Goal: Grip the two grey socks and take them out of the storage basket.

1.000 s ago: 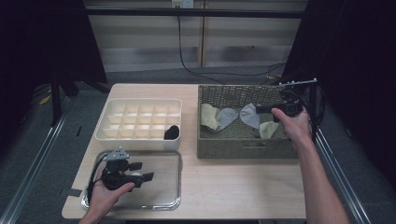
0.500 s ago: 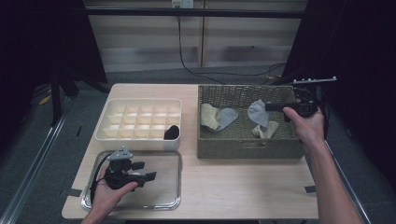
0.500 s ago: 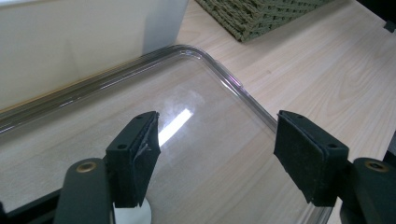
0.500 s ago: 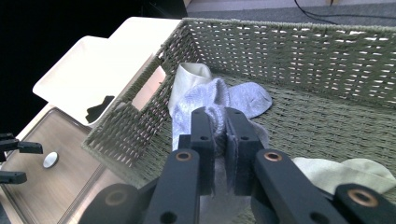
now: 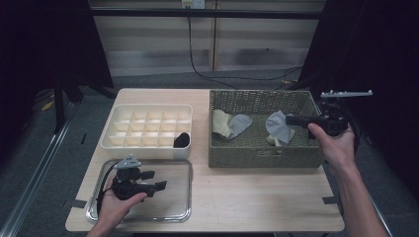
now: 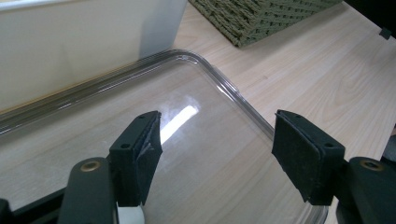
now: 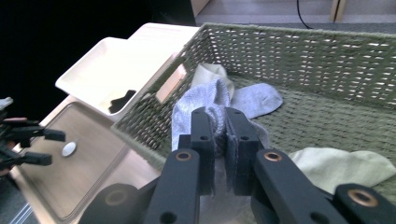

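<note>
High view: right gripper point(image 5: 289, 120) is over the right half of the basket point(image 5: 261, 156), jaws clamped on a grey sock point(image 5: 276, 126) that hangs from the tips, lifted off the basket floor. The gripper lies level, pointing left across the basket, with the right hand point(image 5: 336, 140) outside the basket's right wall and the forearm coming up from the bottom right.

Right gripper view: jaws nearly together with bunched grey sock point(image 7: 205, 109) pinched between the pads point(image 7: 201, 135); the rest of the sock drapes down in front. A second grey sock point(image 7: 256, 100) and a cream sock point(image 7: 208, 73) lie on the basket floor beyond, and a pale yellow-green one point(image 7: 343, 168) lies to the right.

Key relation: the tray point(image 5: 183, 163) is down-left of the held sock, across the basket's near-left wall, with the organizer point(image 5: 148, 148) just behind it. The sock's long axis hangs roughly vertical. Likely next move is a carry left and toward the person, needing enough lift for the dangling end to clear the basket rim.

Left gripper point(image 5: 159, 186) sits low over the tray, pointing right, jaws apart with nothing between them; in the left gripper view only bare tray point(image 6: 224, 84) shows between the pads point(image 6: 140, 154). It is nearer to the tray, the right one nearer to the sock. The organizer has a dark item point(image 5: 181, 140) in its near-right cell.
</note>
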The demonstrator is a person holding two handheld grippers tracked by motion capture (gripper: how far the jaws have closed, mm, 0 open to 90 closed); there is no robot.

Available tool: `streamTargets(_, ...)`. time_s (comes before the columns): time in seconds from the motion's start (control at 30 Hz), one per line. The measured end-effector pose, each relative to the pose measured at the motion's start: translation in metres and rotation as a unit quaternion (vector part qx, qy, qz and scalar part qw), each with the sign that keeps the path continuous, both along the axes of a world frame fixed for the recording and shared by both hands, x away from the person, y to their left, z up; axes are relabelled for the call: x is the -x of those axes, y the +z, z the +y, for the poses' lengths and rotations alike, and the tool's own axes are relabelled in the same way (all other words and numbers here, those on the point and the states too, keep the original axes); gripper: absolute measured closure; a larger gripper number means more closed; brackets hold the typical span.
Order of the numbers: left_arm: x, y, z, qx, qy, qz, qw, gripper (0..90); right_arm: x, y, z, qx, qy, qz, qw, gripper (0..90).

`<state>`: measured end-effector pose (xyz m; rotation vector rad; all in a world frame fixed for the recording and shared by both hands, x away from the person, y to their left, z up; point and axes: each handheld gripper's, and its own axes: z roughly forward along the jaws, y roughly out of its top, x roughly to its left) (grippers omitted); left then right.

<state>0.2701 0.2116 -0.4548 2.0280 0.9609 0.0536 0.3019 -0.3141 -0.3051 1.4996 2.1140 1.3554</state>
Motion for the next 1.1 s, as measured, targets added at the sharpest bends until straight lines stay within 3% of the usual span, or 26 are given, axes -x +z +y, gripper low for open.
streamTargets(0.4, 0.000, 0.003, -0.006, -0.004, -0.004, -0.003, 1.0000, 34.9, 0.030, 0.011, 0.012, -0.016, 0.012, -0.014, 0.9997, 83.5)
streamTargets(0.7, 0.002, 0.007, -0.010, 0.004, -0.003, -0.005, 1.0000, 38.2, 0.057, 0.002, 0.031, -0.026, 0.030, -0.023, 0.9989, 83.6)
streamTargets(0.87, 0.002, 0.010, -0.013, 0.010, -0.010, -0.004, 0.9999, 44.3, 0.074, -0.011, 0.043, -0.030, 0.040, -0.021, 0.9985, 83.7)
streamTargets(1.1, 0.004, 0.018, -0.022, 0.002, -0.019, -0.023, 0.9996, 46.4, 0.081, -0.046, 0.059, -0.038, 0.054, 0.006, 0.9978, 83.7)
